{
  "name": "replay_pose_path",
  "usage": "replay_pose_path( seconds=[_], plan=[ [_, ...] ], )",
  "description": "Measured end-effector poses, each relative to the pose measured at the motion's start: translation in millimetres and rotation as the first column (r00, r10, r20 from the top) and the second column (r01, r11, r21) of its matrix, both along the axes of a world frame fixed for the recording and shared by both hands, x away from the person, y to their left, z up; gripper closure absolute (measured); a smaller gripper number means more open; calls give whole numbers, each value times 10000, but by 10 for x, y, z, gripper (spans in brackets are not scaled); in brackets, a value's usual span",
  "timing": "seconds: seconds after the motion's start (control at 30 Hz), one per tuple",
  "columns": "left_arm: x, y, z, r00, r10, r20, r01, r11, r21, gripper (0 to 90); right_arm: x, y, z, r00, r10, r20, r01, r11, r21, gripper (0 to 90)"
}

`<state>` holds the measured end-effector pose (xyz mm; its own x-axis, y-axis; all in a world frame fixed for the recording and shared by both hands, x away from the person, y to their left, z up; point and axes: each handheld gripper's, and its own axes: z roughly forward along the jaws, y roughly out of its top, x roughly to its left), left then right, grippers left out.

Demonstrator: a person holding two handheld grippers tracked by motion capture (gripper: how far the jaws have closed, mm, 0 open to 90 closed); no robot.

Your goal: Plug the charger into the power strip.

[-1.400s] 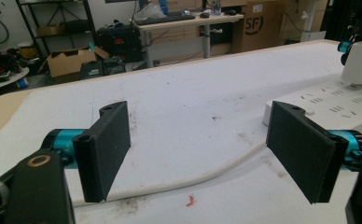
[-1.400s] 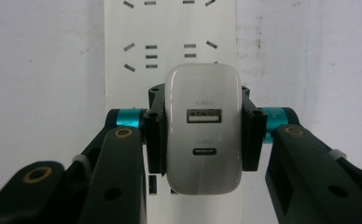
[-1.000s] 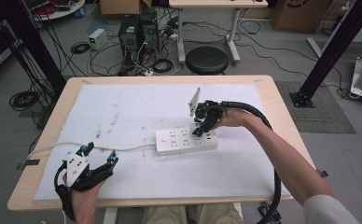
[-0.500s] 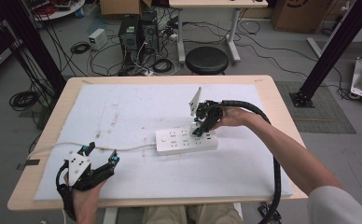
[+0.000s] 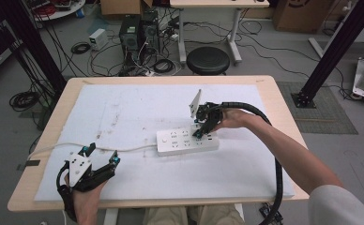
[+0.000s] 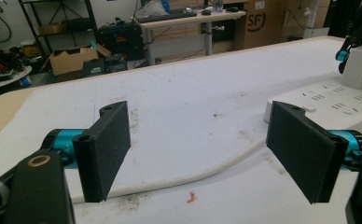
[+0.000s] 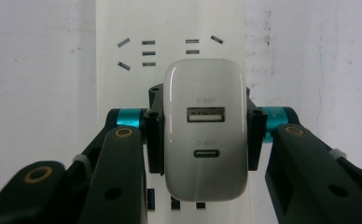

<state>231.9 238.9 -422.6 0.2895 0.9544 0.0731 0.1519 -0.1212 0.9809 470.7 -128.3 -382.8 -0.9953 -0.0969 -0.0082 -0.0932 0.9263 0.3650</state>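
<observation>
White padding (image 5: 138, 112) covers the wooden table (image 5: 283, 108) almost to its edges, leaving a bare wood border all round. Going left to right in the high view: the left gripper (image 5: 100, 157) rests at the near left corner of the padding, close to the table's front edge, its jaws spread wide with nothing between them. In the left gripper view its two black pads (image 6: 105, 149) stand well apart over bare padding, and the white cable (image 6: 207, 175) of the power strip runs across the mat between and beyond them. That cable (image 5: 63, 146) trails off the table's left edge in the high view. A broad stretch of stained, open padding lies ahead of the left gripper, towards the far edge.

Near the middle lies the white power strip (image 5: 180, 143), lengthwise across the table, with free padding in front of it and behind it. Over its right end the right gripper (image 5: 203, 127) points down, the person's forearm reaching in from the near right corner. Its jaws are clamped on a white charger (image 7: 205, 135): in the right gripper view the pads (image 7: 153, 140) press both sides of the charger's body, whose two USB ports face the camera, and the power strip (image 7: 170, 23) lies directly beneath it with its socket slots showing above and below. The charger (image 6: 358, 65) also shows over the strip at the right of the left gripper view.

Beyond the table stand a black stool (image 5: 208, 60), computer cases and tangled floor cables
</observation>
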Motion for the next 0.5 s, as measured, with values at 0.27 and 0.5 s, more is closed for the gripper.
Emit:
replay_pose_path(
  seconds=[0.27,0.5],
  plan=[
    [-29,39,3,9999,134,58,-134,9999,-84,218,-4,-20,-10,10000,-57,1,57,9997,222,632],
    [-30,48,11,9999,116,114,-115,9999,-82,218,20,-44,-15,9991,-222,-357,239,9986,476,576]
  ],
)
